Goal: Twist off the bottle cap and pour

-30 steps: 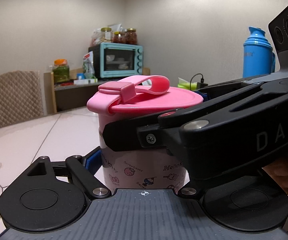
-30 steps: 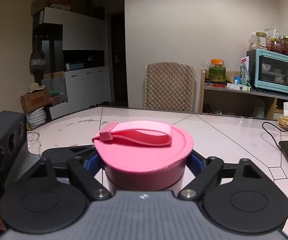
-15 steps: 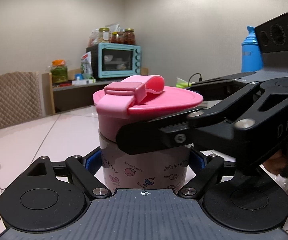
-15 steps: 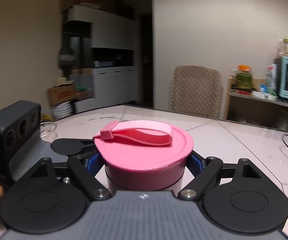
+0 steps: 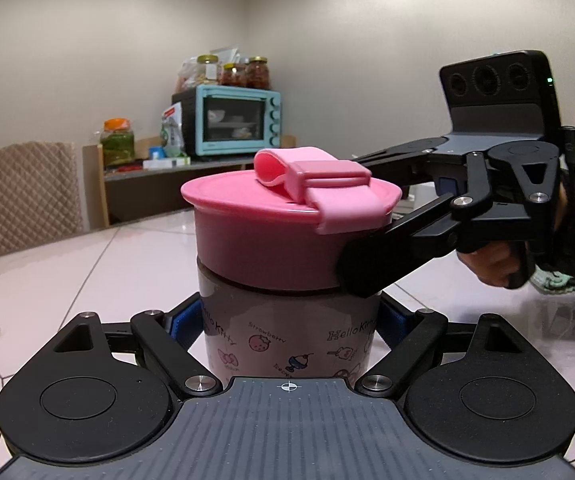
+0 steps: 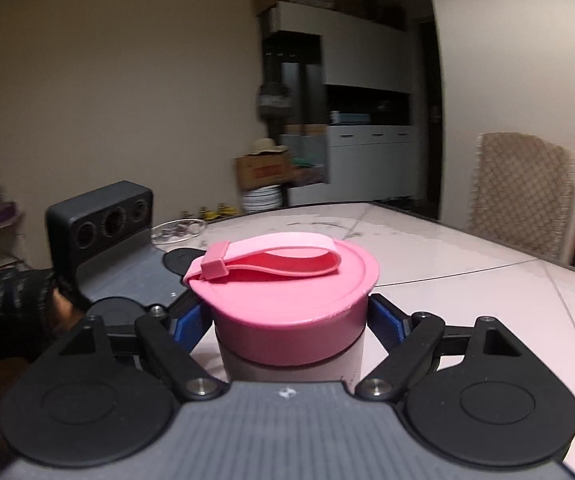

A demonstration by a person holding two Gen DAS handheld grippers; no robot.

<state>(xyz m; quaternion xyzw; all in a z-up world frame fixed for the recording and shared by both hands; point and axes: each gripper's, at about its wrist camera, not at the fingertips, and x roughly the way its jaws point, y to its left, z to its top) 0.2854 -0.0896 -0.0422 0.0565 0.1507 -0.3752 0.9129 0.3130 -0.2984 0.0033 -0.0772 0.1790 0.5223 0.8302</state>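
Observation:
A pink cartoon-printed bottle (image 5: 287,340) stands upright on the white table, topped by a wide pink cap (image 5: 271,232) with a strap loop. My left gripper (image 5: 289,320) is shut on the bottle's body, blue pads pressed to both sides. My right gripper (image 6: 289,320) is shut on the pink cap (image 6: 287,300), coming in from the right in the left wrist view, where one of its fingers (image 5: 383,264) lies along the cap's side. The left gripper's body (image 6: 103,232) shows at the left of the right wrist view.
A teal toaster oven (image 5: 231,120) and jars stand on a shelf at the back. A quilted chair (image 5: 27,192) is at the table's far side. A glass dish (image 6: 179,228) lies on the table behind the left gripper. White cabinets (image 6: 367,160) stand beyond.
My right gripper has swung around the bottle with the cap in its grip; the strap's clasp has turned from the left side to the right. The left gripper and bottle body stayed in place.

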